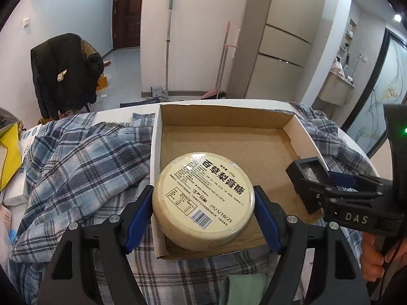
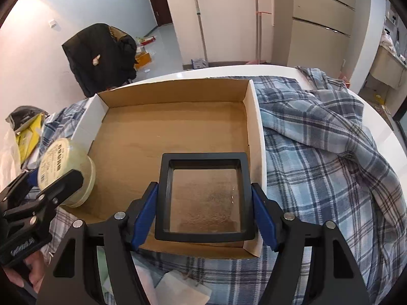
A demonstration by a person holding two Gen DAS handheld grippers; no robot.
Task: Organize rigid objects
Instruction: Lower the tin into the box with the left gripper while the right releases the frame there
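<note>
A shallow cardboard box (image 1: pixel 223 127) (image 2: pixel 175 94) lies on a plaid cloth. My left gripper (image 1: pixel 203 204) is shut on a round cream tin (image 1: pixel 203 200) with a printed label, held over the box's near left corner; the tin also shows in the right wrist view (image 2: pixel 66 170). My right gripper (image 2: pixel 204 200) is shut on a square black frame case (image 2: pixel 204 198) with a clear window, held over the box's near right part. That case (image 1: pixel 309 175) and the right gripper (image 1: pixel 318 180) show at the right of the left wrist view.
The blue plaid cloth (image 1: pixel 84 157) (image 2: pixel 318 152) covers a white round table (image 2: pixel 229 72). Yellow packaging and white boxes (image 1: pixel 12 162) lie at the table's left. A green item (image 1: pixel 244 287) lies near the front edge. A chair with a dark jacket (image 1: pixel 63 73) stands beyond.
</note>
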